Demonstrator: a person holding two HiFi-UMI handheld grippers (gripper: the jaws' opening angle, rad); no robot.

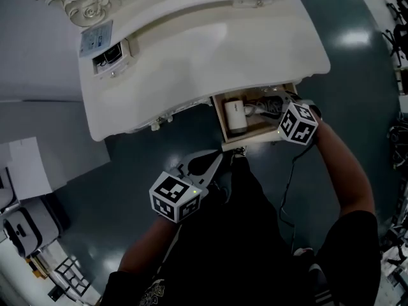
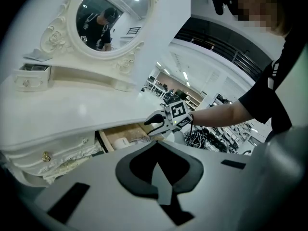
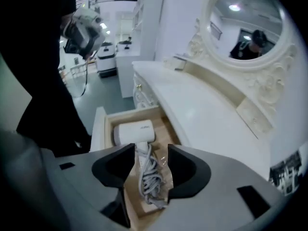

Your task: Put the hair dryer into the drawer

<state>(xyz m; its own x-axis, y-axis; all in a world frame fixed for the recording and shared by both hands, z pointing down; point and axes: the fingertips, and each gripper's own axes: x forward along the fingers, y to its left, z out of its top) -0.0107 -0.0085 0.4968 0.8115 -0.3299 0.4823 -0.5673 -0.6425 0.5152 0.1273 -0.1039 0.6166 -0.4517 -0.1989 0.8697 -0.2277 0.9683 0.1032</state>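
Observation:
The white hair dryer (image 1: 235, 115) lies inside the open wooden drawer (image 1: 255, 136) of the white dressing table, its grey cord (image 3: 149, 177) bundled beside the handle. My right gripper (image 3: 150, 150) hangs just above the drawer, open, with nothing between its pads; the dryer (image 3: 134, 132) and cord show through the gap. In the left gripper view the right gripper (image 2: 155, 124) hovers at the drawer's edge. My left gripper (image 1: 213, 161) is held lower, off the drawer's front left corner. Its dark pads meet at the tips (image 2: 157, 146) and hold nothing.
The dressing table top (image 1: 191, 56) overhangs the back of the drawer. An ornate oval mirror (image 3: 250, 23) stands at its rear. A small jewellery drawer box (image 2: 31, 76) sits on the top. White equipment (image 1: 29, 225) stands on the dark floor at the left.

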